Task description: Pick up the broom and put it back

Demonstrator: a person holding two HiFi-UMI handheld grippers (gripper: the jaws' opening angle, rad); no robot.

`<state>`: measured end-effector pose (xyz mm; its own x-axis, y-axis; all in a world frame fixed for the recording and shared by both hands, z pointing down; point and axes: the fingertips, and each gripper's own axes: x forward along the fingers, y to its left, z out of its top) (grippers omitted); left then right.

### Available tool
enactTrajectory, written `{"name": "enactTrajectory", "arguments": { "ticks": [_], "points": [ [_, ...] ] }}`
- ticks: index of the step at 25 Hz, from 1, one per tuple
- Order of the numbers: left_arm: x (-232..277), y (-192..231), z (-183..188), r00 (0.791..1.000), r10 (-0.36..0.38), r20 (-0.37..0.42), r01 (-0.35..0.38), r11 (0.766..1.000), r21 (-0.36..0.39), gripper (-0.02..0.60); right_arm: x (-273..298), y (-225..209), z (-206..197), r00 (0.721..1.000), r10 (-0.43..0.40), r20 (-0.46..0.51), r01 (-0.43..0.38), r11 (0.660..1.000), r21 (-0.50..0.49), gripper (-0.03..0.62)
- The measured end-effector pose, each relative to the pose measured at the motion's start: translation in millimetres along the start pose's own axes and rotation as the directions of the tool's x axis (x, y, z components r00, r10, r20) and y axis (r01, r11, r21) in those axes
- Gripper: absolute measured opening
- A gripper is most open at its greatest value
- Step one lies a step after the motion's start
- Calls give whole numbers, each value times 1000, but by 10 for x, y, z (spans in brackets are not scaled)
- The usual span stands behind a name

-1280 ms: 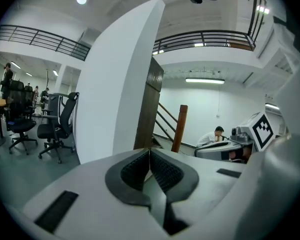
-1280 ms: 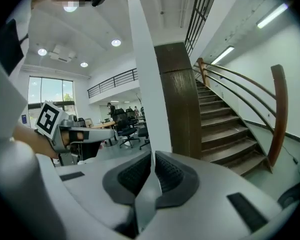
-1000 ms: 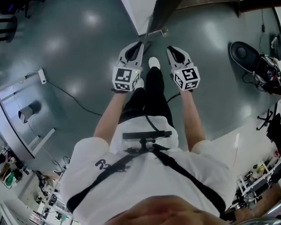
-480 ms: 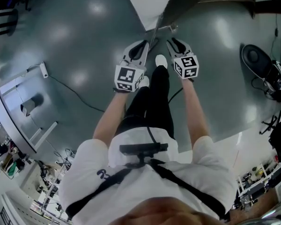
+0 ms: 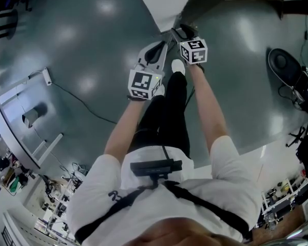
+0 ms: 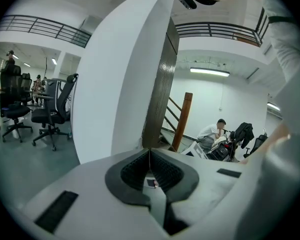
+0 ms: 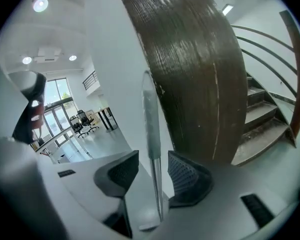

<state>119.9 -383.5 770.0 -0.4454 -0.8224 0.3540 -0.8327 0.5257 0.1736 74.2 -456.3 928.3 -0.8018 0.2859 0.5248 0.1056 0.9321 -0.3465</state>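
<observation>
Grey broom handle (image 7: 149,129) stands upright mid-frame between the right gripper (image 7: 152,160) jaws, just opened wide and not touching it, probably lining up a grab, while the left gripper (image 6: 150,156) stays out of it, pressed shut on nothing.

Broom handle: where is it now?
In the right gripper view the broom handle stands upright between the right hand-held gripper's jaws, which have just been opening, before the dark wooden panel.
</observation>
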Motion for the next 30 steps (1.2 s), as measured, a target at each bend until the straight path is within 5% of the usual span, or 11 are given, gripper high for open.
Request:
{"name": "enactTrajectory", "arguments": {
  "ticks": [8,12,21,30],
  "points": [
    [17,36,40,1000,4,15,-4,1000,-22,12,265,-9,-79,999,-23,-37,23,1000,-4,158],
    [-22,59,38,1000,6,6,-6,1000,-30,12,249,45,-91,998,-29,-63,27,999,-33,98],
    [-239,45,-27,999,41,-12,-41,995,-92,12,-170,495,-197,996,-43,-83,33,992,-118,97],
    [-766,90,266,995,99,12,-97,990,-97,12,-894,1020,405,995,-90,33,94,984,-154,97]
  ]
}}
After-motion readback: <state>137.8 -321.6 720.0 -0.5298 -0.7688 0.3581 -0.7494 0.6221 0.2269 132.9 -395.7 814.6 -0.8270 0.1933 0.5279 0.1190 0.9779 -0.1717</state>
